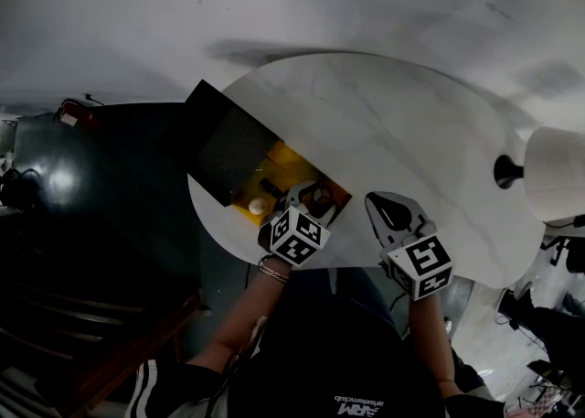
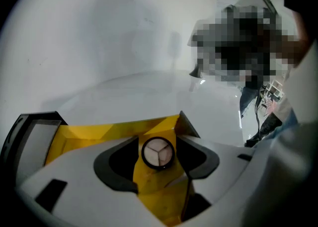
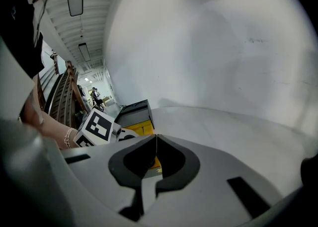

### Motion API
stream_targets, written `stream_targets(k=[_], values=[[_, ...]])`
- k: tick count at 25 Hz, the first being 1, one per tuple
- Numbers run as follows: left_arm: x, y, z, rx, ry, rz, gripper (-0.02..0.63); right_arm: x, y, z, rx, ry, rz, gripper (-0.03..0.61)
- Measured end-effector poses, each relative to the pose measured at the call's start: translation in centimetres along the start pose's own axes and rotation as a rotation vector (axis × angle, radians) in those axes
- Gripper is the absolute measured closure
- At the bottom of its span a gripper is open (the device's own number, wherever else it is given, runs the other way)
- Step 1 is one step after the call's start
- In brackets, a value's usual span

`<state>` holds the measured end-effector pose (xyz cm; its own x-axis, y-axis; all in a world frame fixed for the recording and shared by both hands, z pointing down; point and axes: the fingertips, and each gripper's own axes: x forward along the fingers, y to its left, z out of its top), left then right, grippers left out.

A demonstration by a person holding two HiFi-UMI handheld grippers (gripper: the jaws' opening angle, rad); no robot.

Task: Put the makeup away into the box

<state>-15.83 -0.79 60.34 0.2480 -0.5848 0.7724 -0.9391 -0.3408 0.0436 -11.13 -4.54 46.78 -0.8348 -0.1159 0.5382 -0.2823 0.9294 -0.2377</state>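
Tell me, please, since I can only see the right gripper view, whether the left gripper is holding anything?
Observer: Yes. The left gripper is shut on a round compact with a pale three-part face.
Operator: Thank you. Where is that compact relative to the box?
Observer: It hangs over the yellow inside of the open box.
Operator: Is anything lying inside the box?
Observer: The head view shows a pale round item in its near corner.

Dim light, fisheye-warped edges, dark vignetted corners
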Motion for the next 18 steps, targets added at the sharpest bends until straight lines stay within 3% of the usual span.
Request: stream_targets(k=[14, 18], values=[[-5.5, -0.7, 3.3, 0.031, -0.133, 0.052, 0.379, -1.2, 1.7, 1.2, -0.040, -0.054, 0.004, 0.558], [-7.8, -1.2, 4.9, 0.055, -0.195, 0.067, 0.418, -1.9, 2.2, 1.5, -0.051, -0.070, -0.001, 0.558]])
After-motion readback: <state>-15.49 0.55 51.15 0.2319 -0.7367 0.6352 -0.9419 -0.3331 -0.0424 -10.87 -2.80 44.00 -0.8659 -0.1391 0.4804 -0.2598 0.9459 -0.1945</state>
